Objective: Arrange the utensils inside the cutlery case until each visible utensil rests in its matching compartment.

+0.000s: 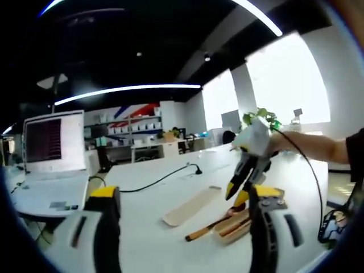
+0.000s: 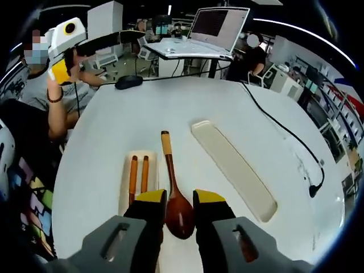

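Spoon (image 2: 178, 213) lies on the white table (image 2: 114, 119) beside the case (image 2: 138, 170), bowl end between the right gripper (image 2: 178, 209)'s spread jaws, not yet pinched. I'd close gently on the neck, lift level, and lay it in the free slot next to the chopsticks (image 2: 139, 177). Left gripper (image 1: 182, 205) hangs open, holding nothing. Count: one spoon, two chopsticks, one case, one lid (image 2: 233, 169) well apart.
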Demonstrator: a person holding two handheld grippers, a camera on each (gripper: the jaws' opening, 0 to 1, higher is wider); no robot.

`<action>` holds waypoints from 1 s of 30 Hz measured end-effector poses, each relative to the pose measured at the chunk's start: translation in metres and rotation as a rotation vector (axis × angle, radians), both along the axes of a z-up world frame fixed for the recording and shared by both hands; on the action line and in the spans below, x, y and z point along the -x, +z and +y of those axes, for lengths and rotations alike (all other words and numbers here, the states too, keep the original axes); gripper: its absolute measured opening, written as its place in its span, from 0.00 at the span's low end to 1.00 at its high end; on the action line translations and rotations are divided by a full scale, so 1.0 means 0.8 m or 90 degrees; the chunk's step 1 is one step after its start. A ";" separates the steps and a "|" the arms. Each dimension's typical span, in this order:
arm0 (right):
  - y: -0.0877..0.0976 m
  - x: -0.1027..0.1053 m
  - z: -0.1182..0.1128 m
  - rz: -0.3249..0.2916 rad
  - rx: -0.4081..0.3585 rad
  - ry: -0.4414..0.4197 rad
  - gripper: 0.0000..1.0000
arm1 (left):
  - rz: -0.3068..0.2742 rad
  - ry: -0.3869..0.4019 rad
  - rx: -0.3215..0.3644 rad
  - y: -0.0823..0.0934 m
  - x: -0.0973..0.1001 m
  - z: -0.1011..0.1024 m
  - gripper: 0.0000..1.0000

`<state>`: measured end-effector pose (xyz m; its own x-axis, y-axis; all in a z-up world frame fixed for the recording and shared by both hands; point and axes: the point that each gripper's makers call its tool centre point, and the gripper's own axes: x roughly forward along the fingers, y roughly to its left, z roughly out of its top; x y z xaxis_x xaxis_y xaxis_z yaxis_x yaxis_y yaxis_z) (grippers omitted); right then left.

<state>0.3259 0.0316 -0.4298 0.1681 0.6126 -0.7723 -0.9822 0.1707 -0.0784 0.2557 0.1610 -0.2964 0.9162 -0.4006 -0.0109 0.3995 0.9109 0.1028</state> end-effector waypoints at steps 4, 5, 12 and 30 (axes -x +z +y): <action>-0.013 -0.005 0.005 0.018 0.016 0.004 0.17 | -0.001 -0.001 0.002 0.001 0.000 -0.001 0.99; -0.016 -0.006 0.007 0.021 0.018 0.004 0.17 | -0.001 -0.003 -0.003 0.000 0.001 -0.001 0.99; -0.026 -0.003 0.018 0.015 0.036 0.033 0.17 | -0.007 -0.020 -0.017 0.002 0.005 -0.009 1.00; -0.051 -0.002 0.031 0.027 0.039 0.064 0.07 | 0.002 -0.023 -0.018 -0.002 0.002 -0.012 0.99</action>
